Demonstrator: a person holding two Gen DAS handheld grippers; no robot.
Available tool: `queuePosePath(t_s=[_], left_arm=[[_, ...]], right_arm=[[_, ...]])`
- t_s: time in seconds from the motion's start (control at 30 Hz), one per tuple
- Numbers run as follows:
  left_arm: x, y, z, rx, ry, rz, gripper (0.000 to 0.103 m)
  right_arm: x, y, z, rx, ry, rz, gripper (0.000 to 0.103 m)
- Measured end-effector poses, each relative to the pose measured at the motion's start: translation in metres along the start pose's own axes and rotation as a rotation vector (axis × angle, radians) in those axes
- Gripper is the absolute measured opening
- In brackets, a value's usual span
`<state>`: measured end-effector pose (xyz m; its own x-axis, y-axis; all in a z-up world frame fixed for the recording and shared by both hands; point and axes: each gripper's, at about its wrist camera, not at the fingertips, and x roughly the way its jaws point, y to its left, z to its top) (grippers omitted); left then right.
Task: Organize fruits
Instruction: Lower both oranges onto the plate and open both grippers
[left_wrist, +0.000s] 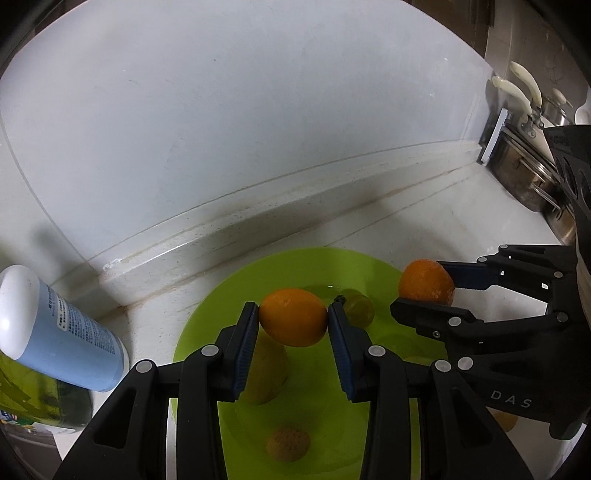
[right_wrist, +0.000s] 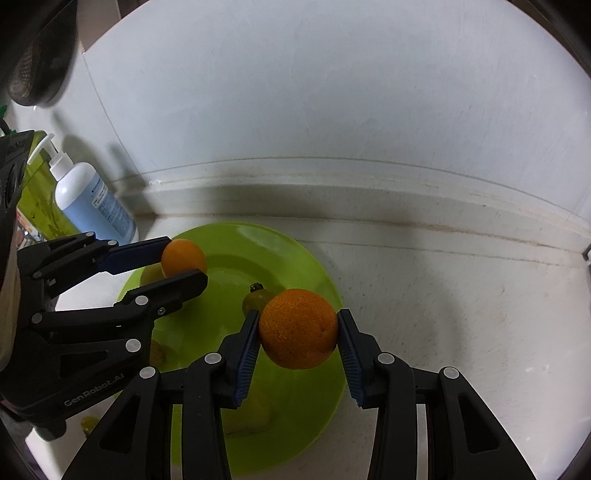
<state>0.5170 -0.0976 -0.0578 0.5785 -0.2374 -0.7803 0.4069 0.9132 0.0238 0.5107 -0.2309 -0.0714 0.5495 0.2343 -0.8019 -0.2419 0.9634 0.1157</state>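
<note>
A lime-green plate (left_wrist: 229, 295) (right_wrist: 306, 273) lies on the white counter by the wall. My left gripper (left_wrist: 292, 322) is shut on a smooth orange fruit (left_wrist: 293, 317) and holds it above the plate; it also shows in the right wrist view (right_wrist: 183, 263) with its fruit (right_wrist: 183, 257). My right gripper (right_wrist: 298, 334) is shut on a dimpled orange (right_wrist: 298, 334) above the plate's right side; it shows in the left wrist view (left_wrist: 428, 291) with that orange (left_wrist: 425, 281). A small green fruit with a stem (left_wrist: 357, 303) (right_wrist: 258, 300) lies on the plate.
A blue bottle with a white cap (left_wrist: 55, 332) (right_wrist: 92, 199) stands left of the plate, with a green container (right_wrist: 40, 206) behind it. Metal pots and white handles (left_wrist: 524, 147) sit at the far right. Yellowish fruits (left_wrist: 266, 373) and a brownish one (left_wrist: 288, 443) lie on the plate.
</note>
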Motion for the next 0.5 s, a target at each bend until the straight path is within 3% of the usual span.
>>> queuePosePath(t_s=[0.5], left_arm=[[-0.028, 0.004, -0.007, -0.015, -0.029, 0.081, 0.048]], right_arm=[[0.003, 0.003, 0.0, -0.009, 0.007, 0.009, 0.042]])
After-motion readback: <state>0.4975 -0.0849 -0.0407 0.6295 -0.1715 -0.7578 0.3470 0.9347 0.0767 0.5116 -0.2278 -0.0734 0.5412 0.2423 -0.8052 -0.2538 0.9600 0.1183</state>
